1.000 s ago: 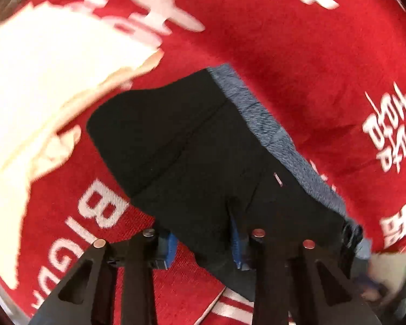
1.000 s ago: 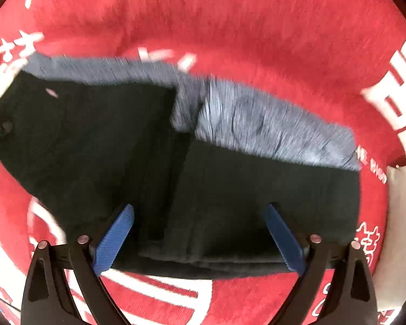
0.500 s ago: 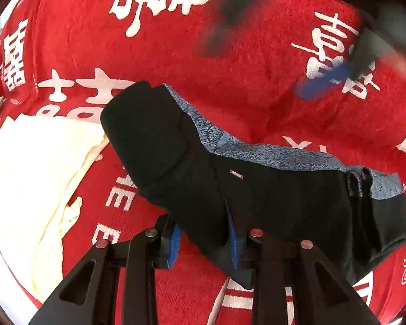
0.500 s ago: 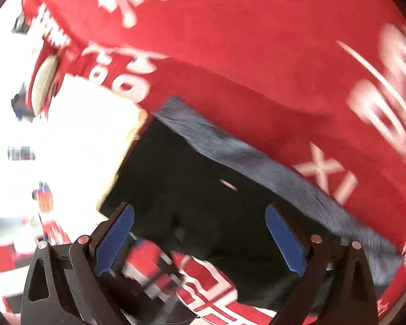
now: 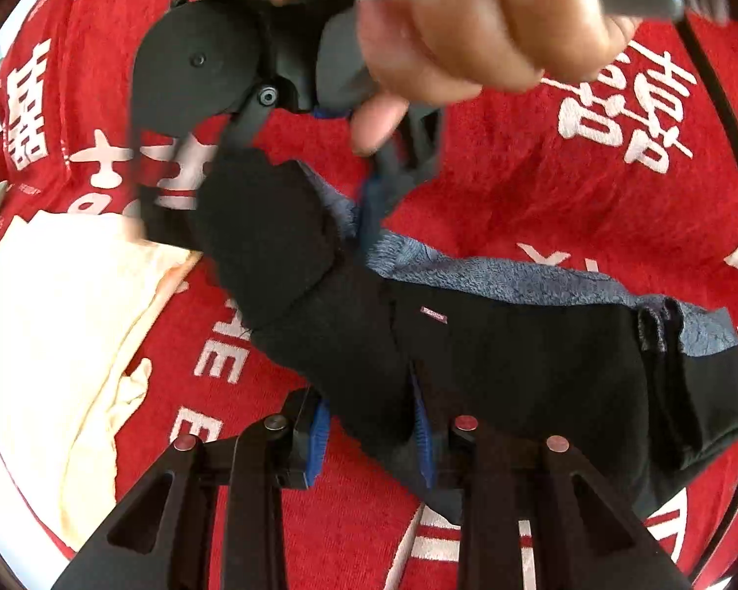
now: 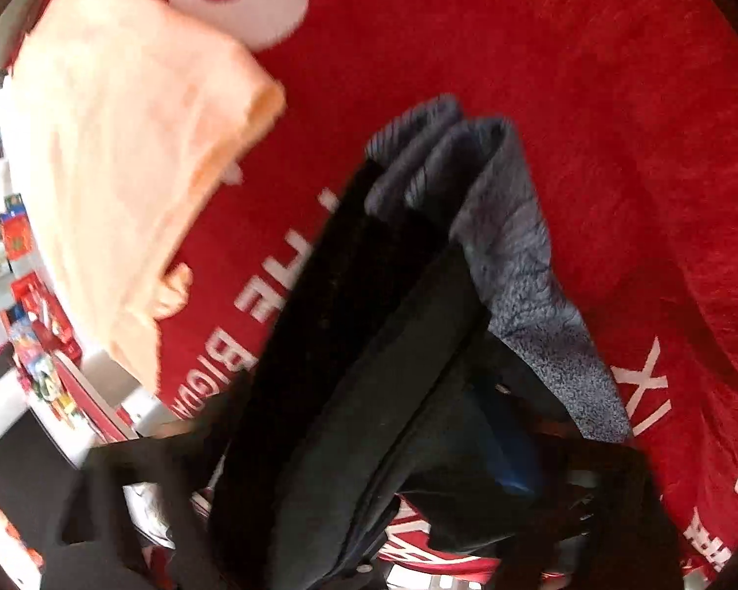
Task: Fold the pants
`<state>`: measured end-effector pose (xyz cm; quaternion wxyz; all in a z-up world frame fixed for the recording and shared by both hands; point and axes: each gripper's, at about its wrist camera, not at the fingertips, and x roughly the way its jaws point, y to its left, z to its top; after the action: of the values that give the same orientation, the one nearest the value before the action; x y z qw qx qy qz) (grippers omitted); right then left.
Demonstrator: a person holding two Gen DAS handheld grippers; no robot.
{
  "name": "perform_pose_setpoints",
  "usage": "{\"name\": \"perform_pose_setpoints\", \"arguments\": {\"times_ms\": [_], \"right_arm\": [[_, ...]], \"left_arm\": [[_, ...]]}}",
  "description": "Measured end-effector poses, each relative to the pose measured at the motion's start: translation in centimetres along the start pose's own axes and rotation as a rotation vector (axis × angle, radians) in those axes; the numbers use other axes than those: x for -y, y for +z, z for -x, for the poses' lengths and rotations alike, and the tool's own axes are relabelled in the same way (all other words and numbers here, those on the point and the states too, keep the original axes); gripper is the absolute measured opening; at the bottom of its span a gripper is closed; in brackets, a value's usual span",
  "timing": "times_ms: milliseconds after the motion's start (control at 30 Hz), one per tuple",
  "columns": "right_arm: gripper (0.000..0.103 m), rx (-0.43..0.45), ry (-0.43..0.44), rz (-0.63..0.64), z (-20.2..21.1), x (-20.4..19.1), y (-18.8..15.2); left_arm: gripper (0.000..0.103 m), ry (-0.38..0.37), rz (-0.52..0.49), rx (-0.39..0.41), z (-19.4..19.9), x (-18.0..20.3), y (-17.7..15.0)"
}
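Pants [image 5: 516, 364] in black with grey fleece lining, spread across the middle of a red blanket [image 5: 541, 187], near edge pinched by the left gripper [image 5: 371, 435] at lower centre, right gripper [image 5: 280, 196] closing around the far end at upper left, cream cloth [image 5: 49, 344] at left.

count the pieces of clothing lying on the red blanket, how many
2. The black pants with grey fleece lining lie across the middle of the red blanket, bunched at one end. A folded cream garment lies apart, beside that end. More could lie outside both views.
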<state>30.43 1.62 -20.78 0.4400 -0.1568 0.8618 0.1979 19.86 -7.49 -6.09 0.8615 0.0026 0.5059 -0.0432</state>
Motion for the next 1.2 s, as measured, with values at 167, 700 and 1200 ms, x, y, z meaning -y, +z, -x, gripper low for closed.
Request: {"name": "perform_pose_setpoints", "arguments": {"times_ms": [167, 700, 1200], "right_arm": [[0.028, 0.123, 0.033, 0.032, 1.7, 1.1, -2.5], [0.017, 0.682, 0.479, -0.178, 9.2, 14.7, -23.2], [0.017, 0.850, 0.499, -0.457, 3.1, 29.8, -43.1]], "left_arm": [[0.031, -0.016, -0.015, 0.023, 0.7, 0.6, 0.2], [0.031, -0.148, -0.312, 0.173, 8.9, 12.5, 1.5], [0.031, -0.287, -0.650, 0.066, 8.9, 31.0, -4.6]]}}
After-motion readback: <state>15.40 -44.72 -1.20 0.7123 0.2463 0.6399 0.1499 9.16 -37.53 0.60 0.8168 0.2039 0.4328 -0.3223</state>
